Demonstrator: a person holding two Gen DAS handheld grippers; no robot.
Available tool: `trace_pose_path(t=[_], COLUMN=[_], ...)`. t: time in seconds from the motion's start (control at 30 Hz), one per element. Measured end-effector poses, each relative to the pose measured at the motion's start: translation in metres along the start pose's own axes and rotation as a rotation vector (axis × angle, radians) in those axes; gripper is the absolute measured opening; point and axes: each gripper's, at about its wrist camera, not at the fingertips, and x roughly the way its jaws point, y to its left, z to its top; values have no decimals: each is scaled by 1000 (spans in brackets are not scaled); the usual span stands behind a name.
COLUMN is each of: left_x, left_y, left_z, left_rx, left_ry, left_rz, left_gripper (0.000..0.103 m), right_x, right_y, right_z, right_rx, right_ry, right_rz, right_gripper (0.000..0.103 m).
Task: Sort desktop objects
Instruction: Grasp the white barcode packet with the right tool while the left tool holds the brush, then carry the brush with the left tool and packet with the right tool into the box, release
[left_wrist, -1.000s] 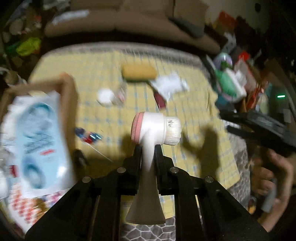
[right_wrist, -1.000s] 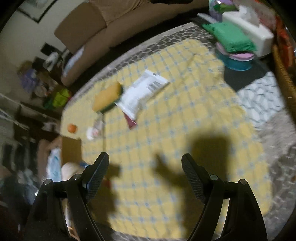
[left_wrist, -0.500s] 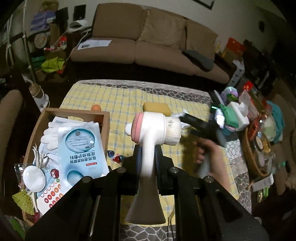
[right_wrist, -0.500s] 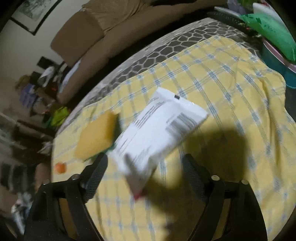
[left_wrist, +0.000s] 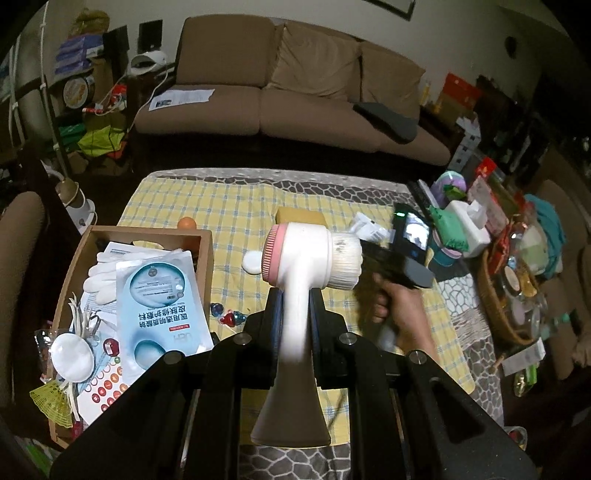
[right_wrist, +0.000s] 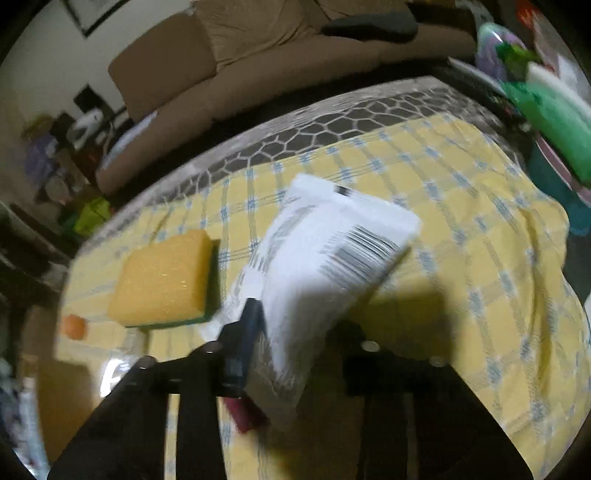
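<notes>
Left claw (left_wrist: 295, 295) clamps facial cleansing brush (left_wrist: 310, 258) by its handle, frame center. Right claw (right_wrist: 295, 332) closing on white barcode packet (right_wrist: 325, 258), beside yellow sponge (right_wrist: 162, 280).

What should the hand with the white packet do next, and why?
Probably lift a little. The right gripper is closing on the white packet, which lies partly over the yellow sponge on the checked cloth; raising it should free it for sorting.

Glossy plastic brush (left_wrist: 299, 254); porous sponge (right_wrist: 162, 277); checked cloth (right_wrist: 461, 229).
</notes>
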Motion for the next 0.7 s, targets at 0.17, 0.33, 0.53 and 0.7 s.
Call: trace_pose_path(t=[0.17,0.33,0.53,0.7], left_x=[-12,-29,-64,-67], left_y=[10,31,98,170], left_z=[0,-7,-24,-39], left_rx=[-13,-43,-152,-295], left_ry=[-28,-46,-92,-81], left_rz=[-24,-19,22,125], left_gripper=[13,13,13,13], right_x=[-60,-121,-198,-215], right_y=[-10,4,68,124], right_z=[1,3,3,-7], right_rx=[36,28,-103,-221], right_ry=[-2,-32,-133,-126], right_rz=[83,139,223,292], right_gripper=[22,22,22,23])
